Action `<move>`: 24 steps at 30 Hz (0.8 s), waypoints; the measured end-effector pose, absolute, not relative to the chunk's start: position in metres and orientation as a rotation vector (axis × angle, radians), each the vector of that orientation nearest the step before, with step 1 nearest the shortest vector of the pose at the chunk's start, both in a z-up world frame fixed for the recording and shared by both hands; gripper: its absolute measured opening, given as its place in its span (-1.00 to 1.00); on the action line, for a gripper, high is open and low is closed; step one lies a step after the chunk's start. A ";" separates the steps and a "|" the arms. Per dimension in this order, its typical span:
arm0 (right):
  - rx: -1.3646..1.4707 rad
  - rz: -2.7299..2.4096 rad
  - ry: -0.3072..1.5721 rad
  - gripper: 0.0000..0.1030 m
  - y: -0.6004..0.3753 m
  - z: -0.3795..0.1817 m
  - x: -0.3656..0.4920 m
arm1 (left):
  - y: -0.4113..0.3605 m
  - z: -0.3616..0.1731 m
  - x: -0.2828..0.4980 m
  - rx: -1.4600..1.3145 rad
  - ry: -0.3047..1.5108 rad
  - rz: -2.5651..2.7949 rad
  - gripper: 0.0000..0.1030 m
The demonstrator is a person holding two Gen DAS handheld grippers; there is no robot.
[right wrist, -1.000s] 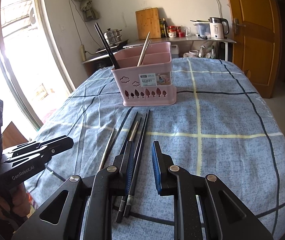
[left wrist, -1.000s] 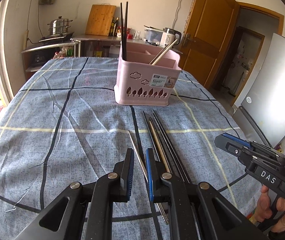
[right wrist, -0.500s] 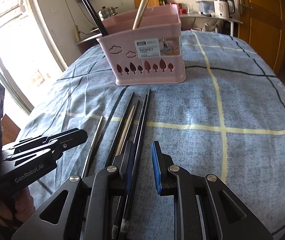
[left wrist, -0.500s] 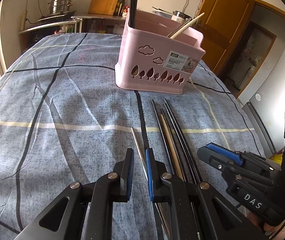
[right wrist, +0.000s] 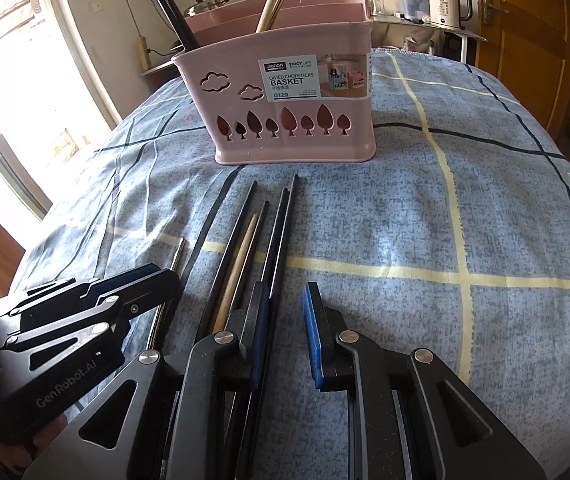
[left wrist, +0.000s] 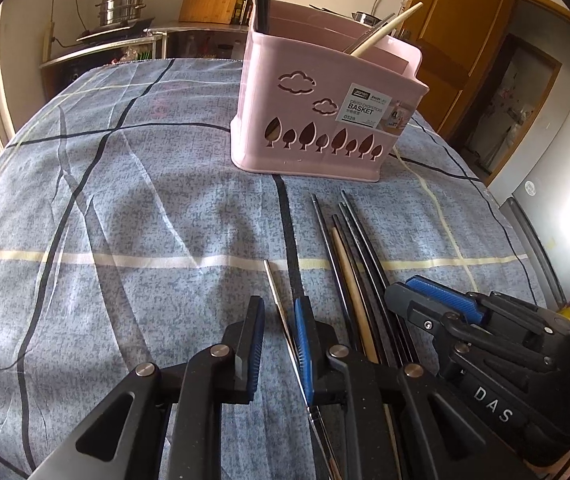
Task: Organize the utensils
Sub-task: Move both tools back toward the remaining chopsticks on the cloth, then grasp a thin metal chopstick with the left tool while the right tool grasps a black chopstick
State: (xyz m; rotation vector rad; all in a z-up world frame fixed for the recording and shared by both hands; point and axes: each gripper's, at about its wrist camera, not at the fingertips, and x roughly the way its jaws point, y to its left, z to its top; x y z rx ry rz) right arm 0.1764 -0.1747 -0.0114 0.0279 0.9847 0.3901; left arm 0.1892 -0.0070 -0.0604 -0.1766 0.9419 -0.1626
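Metal, slim and silver, the lone chopstick [left wrist: 281, 308] is lying on the blue checked tablecloth [left wrist: 125, 220], its long axis running near-to-far toward the pink basket [left wrist: 325, 120] at the far middle of the table. It is passing between the spread fingers of the left gripper [left wrist: 279, 322], close beside the right-hand blue pad [left wrist: 301, 344] and apart from the left-hand one; no pinch is showing yet, though whether the stick is already touching that pad cannot be told. Just to its right a bundle is lying parallel: several black chopsticks [left wrist: 361, 248] with one pale wooden chopstick [left wrist: 351, 284] among them. The right gripper [right wrist: 285, 332] is standing over the near end of this bundle, likewise spread, with the rightmost black chopstick [right wrist: 281, 240] running along the inner face of its left finger and bare cloth filling the rest of the gap. By judgement, each gripper is nearer its own target, and the coming move is turning on centring each stick in its gap before closing. Black chopsticks are already standing in the basket's left compartment and pale ones are leaning in its right. The left wrist view is showing the metal stick's full run into the left gap, which the right wrist view is hiding behind the left gripper's body, showing only its far tip; the right wrist view alone is showing how the black stick is sitting against the right gripper's finger.
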 end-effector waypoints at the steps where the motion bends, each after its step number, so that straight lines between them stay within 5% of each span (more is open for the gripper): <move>1: 0.023 0.389 0.986 -0.64 -0.174 -0.011 0.178 | -0.008 -0.060 0.190 -0.168 0.939 -0.161 -0.71; 5: 0.020 0.375 0.997 -0.85 -0.179 -0.013 0.182 | -0.011 -0.060 0.193 -0.128 0.935 -0.158 -0.78; 24: 0.067 0.344 1.035 -0.83 -0.224 -0.008 0.173 | 0.006 -0.059 0.200 -0.106 0.978 -0.187 -0.91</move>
